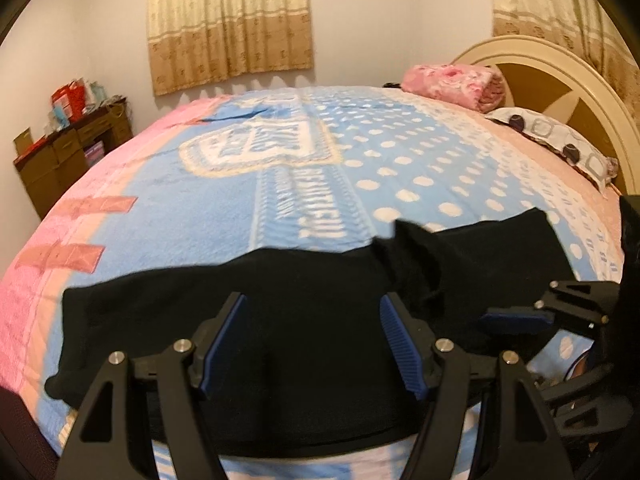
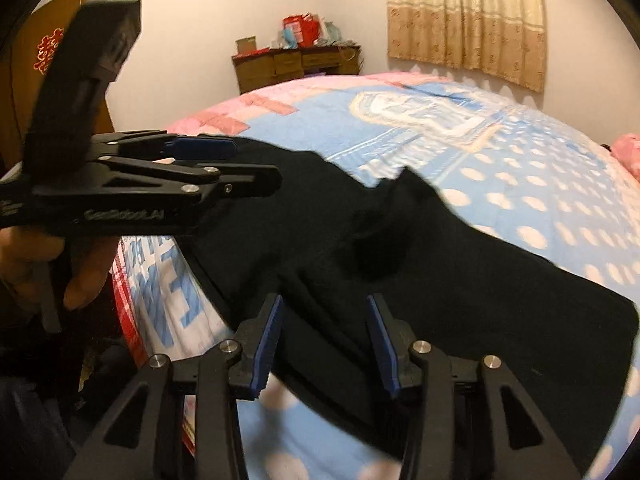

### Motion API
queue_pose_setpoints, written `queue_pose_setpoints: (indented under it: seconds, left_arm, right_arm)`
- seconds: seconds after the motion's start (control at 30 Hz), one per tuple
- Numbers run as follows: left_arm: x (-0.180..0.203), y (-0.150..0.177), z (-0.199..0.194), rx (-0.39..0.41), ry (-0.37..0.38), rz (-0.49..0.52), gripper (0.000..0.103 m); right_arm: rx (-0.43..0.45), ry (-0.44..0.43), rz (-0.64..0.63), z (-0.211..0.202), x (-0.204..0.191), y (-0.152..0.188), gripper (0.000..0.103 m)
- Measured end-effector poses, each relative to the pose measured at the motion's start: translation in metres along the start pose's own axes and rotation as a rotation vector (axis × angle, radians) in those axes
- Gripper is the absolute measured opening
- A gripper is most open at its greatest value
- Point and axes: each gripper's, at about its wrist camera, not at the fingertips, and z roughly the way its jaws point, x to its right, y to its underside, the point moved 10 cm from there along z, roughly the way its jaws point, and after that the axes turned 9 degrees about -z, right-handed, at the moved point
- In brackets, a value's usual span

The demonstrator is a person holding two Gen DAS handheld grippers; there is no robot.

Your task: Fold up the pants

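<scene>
Both black two-finger grippers, left (image 1: 312,340) and right (image 2: 324,340), hover with blue-padded fingers spread wide, gripping nothing, over the black fabric pants (image 1: 280,280) on the blue polka-dot blanket (image 1: 400,160).

A blue polka-dot blanket (image 1: 280,208) with pink edges is covering the bed, a rolled pink floral blanket (image 1: 454,86) is sitting up by the cream headboard (image 1: 560,76), and a patterned pillow (image 1: 560,140) is lying just below it. Beige curtains (image 1: 230,20) are hanging on the wall, and a cluttered wooden desk (image 2: 298,66) is standing in the corner
</scene>
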Motion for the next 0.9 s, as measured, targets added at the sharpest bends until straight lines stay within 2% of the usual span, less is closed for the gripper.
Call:
queue_pose_setpoints:
  seconds: [0.1, 0.27, 0.33, 0.43, 0.5, 0.57, 0.67, 0.77, 0.87, 0.9]
  left_arm:
    - [0.024, -0.006, 0.004, 0.005, 0.031, 0.034, 0.071]
    - [0.059, -0.004, 0.020, -0.003, 0.035, 0.109, 0.071]
    - [0.062, 0.002, 0.031, -0.031, -0.003, 0.132, 0.071]
    - [0.058, 0.014, 0.044, -0.090, -0.021, 0.114, 0.071]
    - [0.050, 0.025, 0.051, -0.124, -0.045, 0.109, 0.071]
    - [0.045, 0.031, 0.050, -0.123, -0.028, 0.077, 0.071]
    - [0.045, 0.036, 0.045, -0.107, -0.017, 0.068, 0.071]
    - [0.047, 0.039, 0.043, -0.105, 0.010, 0.053, 0.069]
    - [0.050, 0.040, 0.043, -0.120, 0.055, 0.043, 0.054]
    - [0.051, 0.040, 0.043, -0.125, 0.068, 0.037, 0.046]
  right_arm:
    - [0.039, 0.037, 0.077, -0.024, 0.026, 0.005, 0.045]
    - [0.028, 0.146, 0.168, -0.045, 0.075, 0.028, 0.046]
    - [0.021, 0.167, 0.245, -0.049, 0.096, 0.043, 0.046]
    - [-0.008, 0.178, 0.328, -0.048, 0.116, 0.062, 0.046]
    - [-0.020, 0.163, 0.329, -0.045, 0.120, 0.068, 0.046]
    - [-0.042, 0.163, 0.291, -0.046, 0.118, 0.065, 0.046]
    - [-0.015, 0.080, 0.305, -0.052, 0.118, 0.048, 0.046]
    - [0.039, -0.034, 0.357, -0.051, 0.130, 0.009, 0.046]
    - [0.039, -0.174, 0.413, -0.030, 0.138, -0.029, 0.046]
    - [0.019, -0.219, 0.409, -0.018, 0.137, -0.043, 0.046]
